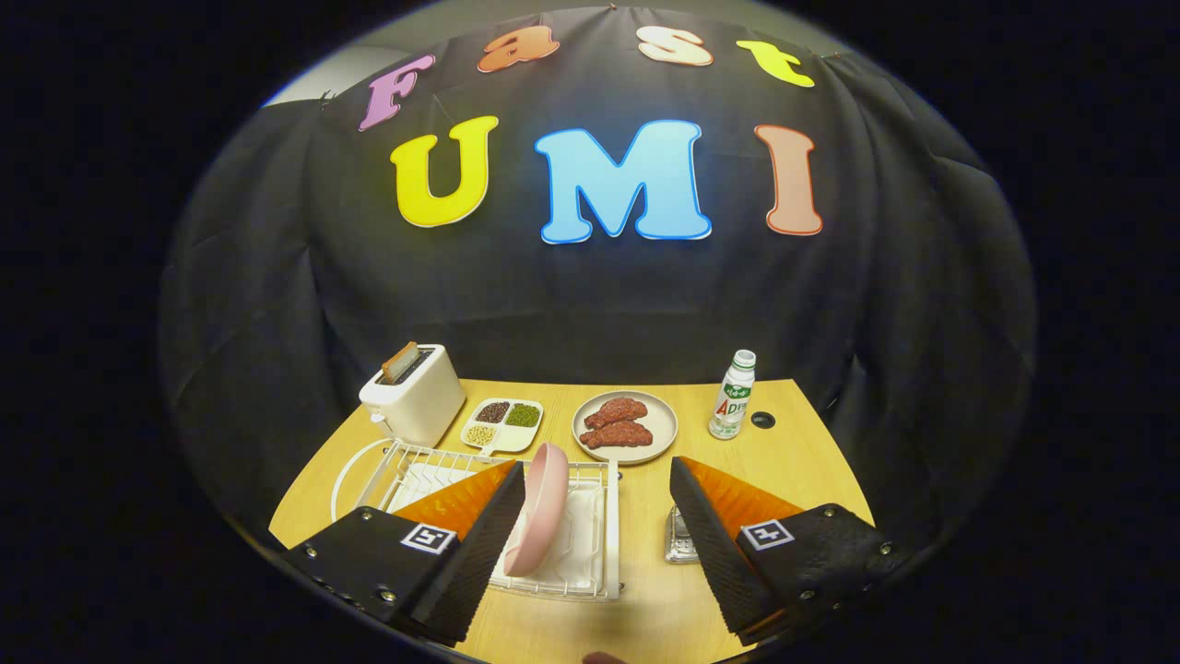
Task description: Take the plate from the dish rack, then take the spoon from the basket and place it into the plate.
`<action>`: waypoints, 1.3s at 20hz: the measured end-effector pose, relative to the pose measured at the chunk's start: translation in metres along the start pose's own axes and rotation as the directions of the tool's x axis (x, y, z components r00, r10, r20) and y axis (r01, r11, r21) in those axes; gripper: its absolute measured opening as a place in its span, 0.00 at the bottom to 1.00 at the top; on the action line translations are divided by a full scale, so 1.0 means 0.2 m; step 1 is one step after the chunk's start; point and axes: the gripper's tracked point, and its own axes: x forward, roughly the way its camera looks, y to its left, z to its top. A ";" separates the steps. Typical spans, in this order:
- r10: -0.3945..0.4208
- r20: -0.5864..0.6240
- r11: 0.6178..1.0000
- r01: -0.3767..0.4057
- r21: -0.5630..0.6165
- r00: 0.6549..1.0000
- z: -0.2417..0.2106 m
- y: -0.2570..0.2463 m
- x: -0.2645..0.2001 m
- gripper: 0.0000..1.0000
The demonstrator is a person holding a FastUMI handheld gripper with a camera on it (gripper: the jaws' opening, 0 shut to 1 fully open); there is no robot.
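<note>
Gripper (597, 480) spread, plate (537, 509) seemingly between.

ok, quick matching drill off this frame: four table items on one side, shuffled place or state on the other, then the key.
Things:
1. pink plate
2. toaster
3. bottle
4. gripper

Places or states:
A. standing near the table's far right corner
B. open, fingers spread wide
C. on edge in the dish rack, beside the left finger
D. bread slice sticking out of its slot

Pairs: 1-C, 2-D, 3-A, 4-B
</note>
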 end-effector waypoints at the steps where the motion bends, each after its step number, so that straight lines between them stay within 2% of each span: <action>1: -0.009 -0.021 1.000 0.009 -0.005 1.000 -0.01 0.03 0.03 0.97; 7: -0.105 -0.164 0.993 0.095 -0.066 0.981 -0.10 0.15 0.21 0.97; 11: -0.238 -0.283 0.970 0.212 -0.120 0.929 -0.21 0.11 0.36 0.97; 14: -0.300 -0.356 0.953 0.260 -0.158 0.885 -0.30 0.10 0.46 0.89; 15: -0.332 -0.366 0.942 0.287 -0.171 0.869 -0.31 0.09 0.48 0.82; 18: -0.410 -0.372 0.912 0.365 -0.187 0.833 -0.34 0.04 0.53 0.76; 21: -0.434 -0.396 0.901 0.392 -0.187 0.809 -0.39 0.03 0.58 0.30; 22: -0.434 -0.388 0.901 0.398 -0.174 0.813 -0.36 0.05 0.57 0.33; 24: -0.421 -0.373 0.907 0.378 -0.187 0.827 -0.33 0.07 0.58 0.30; 25: -0.412 -0.364 0.911 0.372 -0.176 0.835 -0.32 0.10 0.57 0.24; 26: -0.415 -0.367 0.910 0.375 -0.179 0.832 -0.31 0.13 0.58 0.13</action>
